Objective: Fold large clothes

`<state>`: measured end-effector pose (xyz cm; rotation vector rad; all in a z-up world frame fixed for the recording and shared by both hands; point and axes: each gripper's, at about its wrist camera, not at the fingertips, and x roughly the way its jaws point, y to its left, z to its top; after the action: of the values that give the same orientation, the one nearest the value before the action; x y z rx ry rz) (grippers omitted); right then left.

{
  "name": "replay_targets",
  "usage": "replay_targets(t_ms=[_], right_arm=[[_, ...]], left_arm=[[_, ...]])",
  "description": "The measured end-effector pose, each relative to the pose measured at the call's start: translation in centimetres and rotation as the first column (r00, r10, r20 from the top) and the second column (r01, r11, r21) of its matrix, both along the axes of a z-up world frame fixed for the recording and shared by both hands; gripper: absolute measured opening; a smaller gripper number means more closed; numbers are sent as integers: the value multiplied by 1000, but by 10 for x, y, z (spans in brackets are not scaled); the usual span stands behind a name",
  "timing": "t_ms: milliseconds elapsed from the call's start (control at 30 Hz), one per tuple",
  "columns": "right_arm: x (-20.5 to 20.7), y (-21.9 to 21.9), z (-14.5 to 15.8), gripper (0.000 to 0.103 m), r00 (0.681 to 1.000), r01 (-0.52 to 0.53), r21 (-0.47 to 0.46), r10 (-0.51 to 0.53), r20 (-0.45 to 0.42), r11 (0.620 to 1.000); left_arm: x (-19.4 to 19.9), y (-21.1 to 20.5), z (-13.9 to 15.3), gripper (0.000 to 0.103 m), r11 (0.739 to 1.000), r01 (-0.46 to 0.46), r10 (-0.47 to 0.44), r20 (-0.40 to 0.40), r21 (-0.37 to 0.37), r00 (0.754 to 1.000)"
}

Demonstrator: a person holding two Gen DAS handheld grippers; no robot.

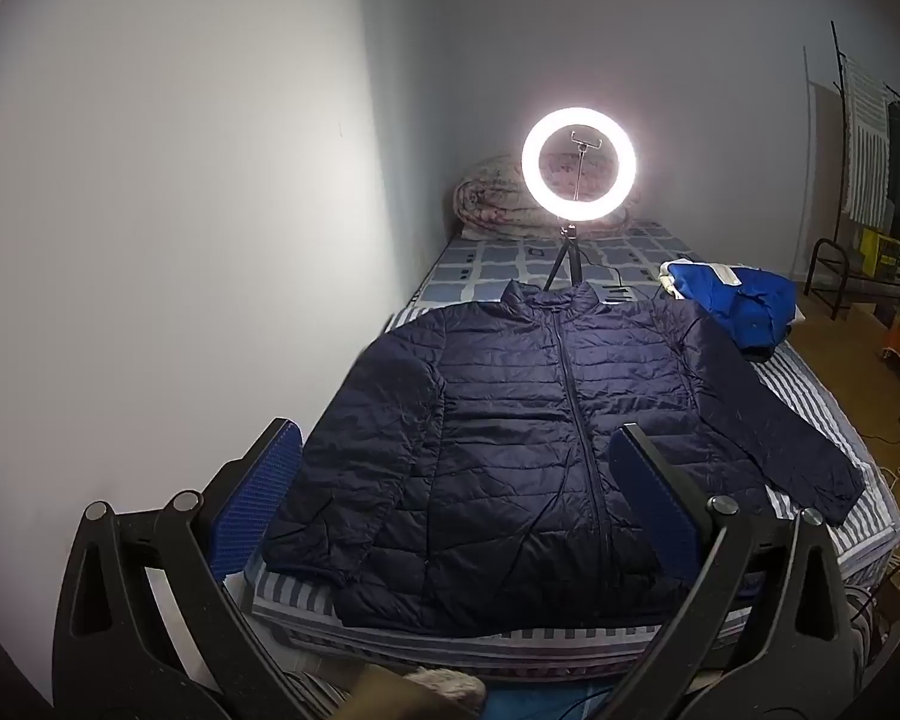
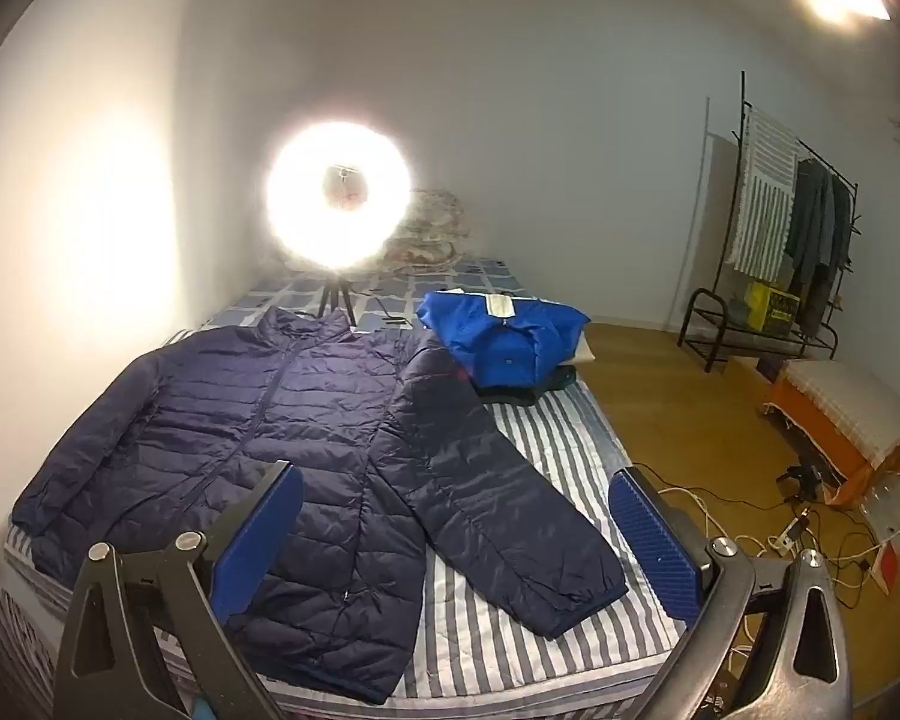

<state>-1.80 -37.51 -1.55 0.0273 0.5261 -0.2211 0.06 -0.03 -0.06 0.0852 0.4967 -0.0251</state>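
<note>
Left wrist view: left gripper (image 1: 453, 492) raised above the bed's near edge, jaws spread wide, holding nothing. Navy puffer jacket (image 1: 546, 432) flat, zipped, collar away, beneath and beyond the fingers. Ring light (image 1: 579, 171) on tripod behind the collar; blue garment (image 1: 744, 297) far right.

Right wrist view: right gripper (image 2: 456, 534) likewise wide apart, empty, over the jacket's outstretched sleeve (image 2: 510, 498) on the striped sheet (image 2: 576, 438). Clothes rack (image 2: 780, 228) stands across the floor.

Left gripper (image 1: 450, 480) wide open, blue pads (image 1: 258, 504) far apart, up above jacket (image 1: 510, 450), not touching. Right gripper (image 2: 456, 534) wide open too, above jacket's sleeve side, holding nothing.
</note>
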Motion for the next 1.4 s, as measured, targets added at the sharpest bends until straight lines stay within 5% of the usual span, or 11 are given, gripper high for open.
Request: replay_targets(t_ms=[1400], right_arm=[[-4,6,20,103,999,15,-35,-14,32,999]], left_arm=[[-4,7,21,103,1000,-13,15,82,-20,996]])
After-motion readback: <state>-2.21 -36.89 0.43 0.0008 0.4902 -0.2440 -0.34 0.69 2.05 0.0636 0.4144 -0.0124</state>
